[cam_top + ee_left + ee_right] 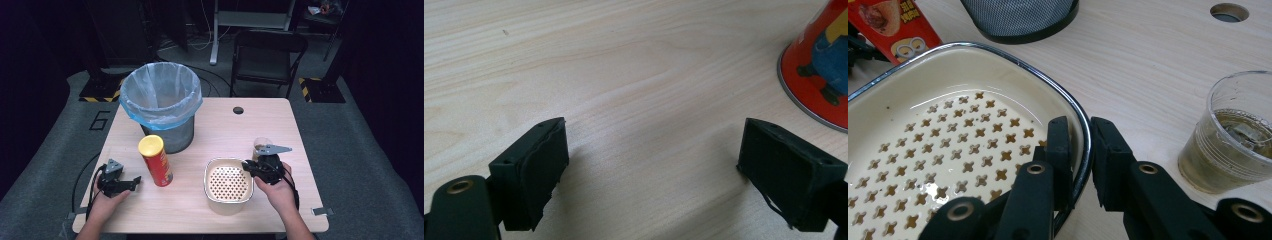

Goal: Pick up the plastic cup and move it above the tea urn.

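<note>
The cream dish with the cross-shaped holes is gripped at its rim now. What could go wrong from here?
1. The right gripper pinches only the thin rim of the cream dish, so the dish may tilt or slip if lifted.
2. Liquid seems to glisten inside it and could spill.
3. The plastic cup with liquid stands close beside the gripper; a sideways swing might knock it over.

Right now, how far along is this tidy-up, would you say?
Early on, I'd judge. Done: the right gripper has clamped the rim of the cream perforated dish. In hand: that dish, which sits flat on the table. Left: the red can and plastic cup stand untouched, the left gripper open beside the can; the lined bin waits.
</note>
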Motion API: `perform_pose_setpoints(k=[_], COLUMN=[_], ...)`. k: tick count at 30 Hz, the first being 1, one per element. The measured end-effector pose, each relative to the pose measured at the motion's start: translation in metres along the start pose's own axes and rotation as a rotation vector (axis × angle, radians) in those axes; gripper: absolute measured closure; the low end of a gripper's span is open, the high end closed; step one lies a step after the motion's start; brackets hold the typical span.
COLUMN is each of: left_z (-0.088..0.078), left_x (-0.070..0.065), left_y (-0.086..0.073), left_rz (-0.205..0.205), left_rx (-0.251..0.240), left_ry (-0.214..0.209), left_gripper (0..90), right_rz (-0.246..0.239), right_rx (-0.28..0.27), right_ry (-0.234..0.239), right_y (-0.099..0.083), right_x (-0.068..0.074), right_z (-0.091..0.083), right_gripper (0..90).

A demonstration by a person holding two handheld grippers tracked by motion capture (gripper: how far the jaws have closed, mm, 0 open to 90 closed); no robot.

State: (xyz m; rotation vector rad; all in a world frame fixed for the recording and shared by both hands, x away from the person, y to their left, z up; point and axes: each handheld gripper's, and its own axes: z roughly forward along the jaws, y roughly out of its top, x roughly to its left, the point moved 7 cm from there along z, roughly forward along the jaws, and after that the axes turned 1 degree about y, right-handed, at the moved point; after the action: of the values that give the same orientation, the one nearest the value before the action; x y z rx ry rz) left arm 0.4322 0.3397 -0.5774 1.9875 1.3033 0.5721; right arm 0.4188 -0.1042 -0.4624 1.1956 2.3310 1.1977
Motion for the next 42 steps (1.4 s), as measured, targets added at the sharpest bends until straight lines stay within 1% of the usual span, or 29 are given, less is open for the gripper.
perform_pose_setpoints(k=[2, 4, 5, 6, 7, 9, 10, 12, 13, 14, 15, 16, 17, 19, 21, 23, 27, 28, 29, 32, 34, 36, 37, 38, 41, 42], left_z=[0.0, 0.0, 0.0, 0.0, 0.0, 0.0, 0.0, 0.0, 0.0, 0.0, 0.0, 0.0, 0.0, 0.0, 0.0, 0.0, 0.0, 0.0, 0.0, 0.0, 0.0, 0.0, 0.0, 0.0, 0.0, 0.0], left_x=[0.0, 0.0, 0.0, 0.0, 0.0, 0.0, 0.0, 0.0, 0.0, 0.0, 0.0, 0.0, 0.0, 0.0, 0.0, 0.0, 0.0, 0.0, 0.0, 0.0, 0.0, 0.0, 0.0, 0.0, 0.0, 0.0], left_y=[0.0, 0.0, 0.0, 0.0, 0.0, 0.0, 0.0, 0.0, 0.0, 0.0, 0.0, 0.0, 0.0, 0.0, 0.0, 0.0, 0.0, 0.0, 0.0, 0.0, 0.0, 0.0, 0.0, 0.0, 0.0, 0.0], left_rz=[0.0, 0.001, 0.001, 0.001, 0.001, 0.001, 0.001, 0.0, 0.001, 0.001, 0.001, 0.001, 0.0, 0.0, 0.001, 0.001, 0.002, 0.002, 0.001, 0.001, 0.001, 0.001, 0.001, 0.001, 0.001, 0.001], left_rx=[0.0, 0.0, 0.0, 0.0, 0.0, 0.0, 0.0, 0.0, 0.0, 0.0, 0.0, 0.0, 0.0, 0.0, 0.0, 0.0, 0.001, 0.001, 0.0, 0.0, 0.0, 0.001, 0.001, 0.0, 0.0, 0.0], left_ry=[0.0, 0.0, 0.0, 0.0, 0.0, 0.0, 0.0, 0.0, 0.0, 0.0, 0.0, 0.0, 0.0, 0.0, 0.0, 0.0, 0.0, 0.0, 0.0, 0.0, 0.0, 0.0, 0.0, 0.0, 0.0, 0.0], left_gripper=[12.3, 12.3, 12.2, 12.3, 12.3, 12.3, 12.3, 12.3, 12.2, 12.3, 12.3, 12.3, 12.3, 12.3, 12.3, 12.3, 12.3, 12.3, 12.3, 12.3, 12.3, 12.3, 12.3, 12.4, 12.3, 12.4], right_rz=[0.008, 0.022, 0.022, 0.057, 0.063, 0.074, 0.071, 0.048, 0.04, 0.039, 0.043, 0.043, 0.051, 0.063, 0.078, 0.083, 0.088, 0.088, 0.1, 0.089, 0.09, 0.086, 0.092, 0.073, 0.062, 0.047], right_rx=[-0.02, -0.055, -0.055, -0.1, -0.107, -0.115, -0.119, -0.123, -0.11, -0.095, -0.092, -0.092, -0.084, -0.074, -0.063, -0.045, -0.025, -0.023, -0.024, -0.024, -0.02, -0.022, -0.027, -0.02, -0.023, -0.021], right_ry=[0.0, -0.005, -0.005, -0.008, -0.015, -0.066, -0.087, -0.149, -0.18, -0.199, -0.212, -0.212, -0.238, -0.248, -0.262, -0.282, -0.309, -0.311, -0.308, -0.315, -0.322, -0.317, -0.313, -0.314, -0.297, -0.299], right_y=[0.0, 0.003, 0.003, 0.007, 0.009, 0.011, 0.011, 0.011, 0.009, 0.006, 0.004, 0.004, -0.001, -0.004, -0.008, -0.011, -0.014, -0.014, -0.013, -0.011, -0.011, -0.01, -0.01, -0.01, -0.008, -0.008], right_x=[0.0, -0.002, -0.002, -0.008, -0.011, -0.024, -0.029, -0.043, -0.05, -0.057, -0.062, -0.062, -0.072, -0.078, -0.084, -0.089, -0.095, -0.096, -0.096, -0.097, -0.098, -0.098, -0.097, -0.098, -0.095, -0.096], right_z=[-0.003, -0.008, -0.008, -0.016, -0.018, -0.023, -0.024, -0.025, -0.024, -0.022, -0.021, -0.021, -0.016, -0.011, -0.003, 0.005, 0.019, 0.022, 0.025, 0.032, 0.037, 0.043, 0.045, 0.046, 0.053, 0.054], right_gripper=[75.9, 65.1, 65.1, 56.9, 55.0, 49.1, 46.5, 39.1, 36.3, 35.4, 33.2, 33.2, 29.8, 26.9, 24.8, 22.8, 23.0, 23.1, 23.1, 22.8, 22.8, 22.7, 22.4, 21.8, 20.5, 20.4])
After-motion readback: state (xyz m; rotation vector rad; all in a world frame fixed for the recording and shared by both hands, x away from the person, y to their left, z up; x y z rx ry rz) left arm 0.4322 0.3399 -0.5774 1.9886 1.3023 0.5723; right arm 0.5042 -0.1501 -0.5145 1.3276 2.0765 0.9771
